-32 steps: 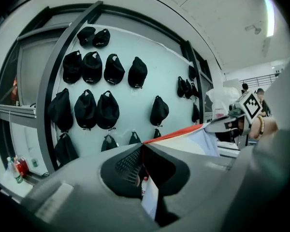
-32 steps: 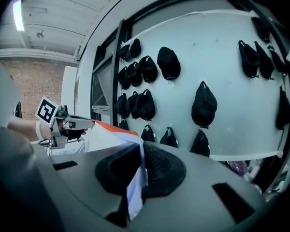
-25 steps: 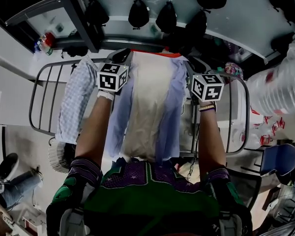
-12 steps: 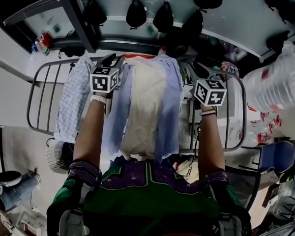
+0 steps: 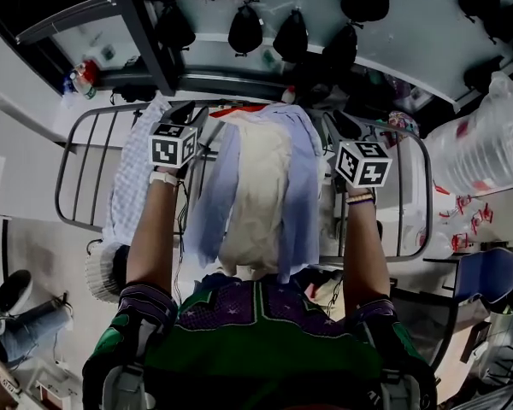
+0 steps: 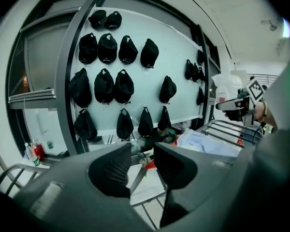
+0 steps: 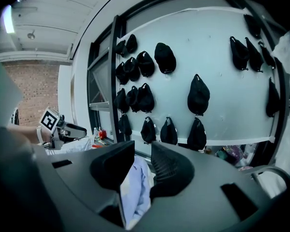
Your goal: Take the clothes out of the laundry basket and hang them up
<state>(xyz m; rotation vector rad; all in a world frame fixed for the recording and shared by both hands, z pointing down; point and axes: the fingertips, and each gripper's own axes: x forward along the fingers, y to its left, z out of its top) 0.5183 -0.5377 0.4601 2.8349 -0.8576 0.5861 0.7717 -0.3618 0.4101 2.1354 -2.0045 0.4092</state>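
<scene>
Laundry basket [image 5: 101,273], perhaps, mostly behind arm [image 5: 150,229]

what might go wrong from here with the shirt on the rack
1. The left hand-held gripper has just been opening its jaws and nothing is between them. Only the right hand-held gripper seems to pinch the blue shirt, so a tug could drag it sideways off the drying rack.
2. The cream garment draped with the shirt may slide off too.
</scene>
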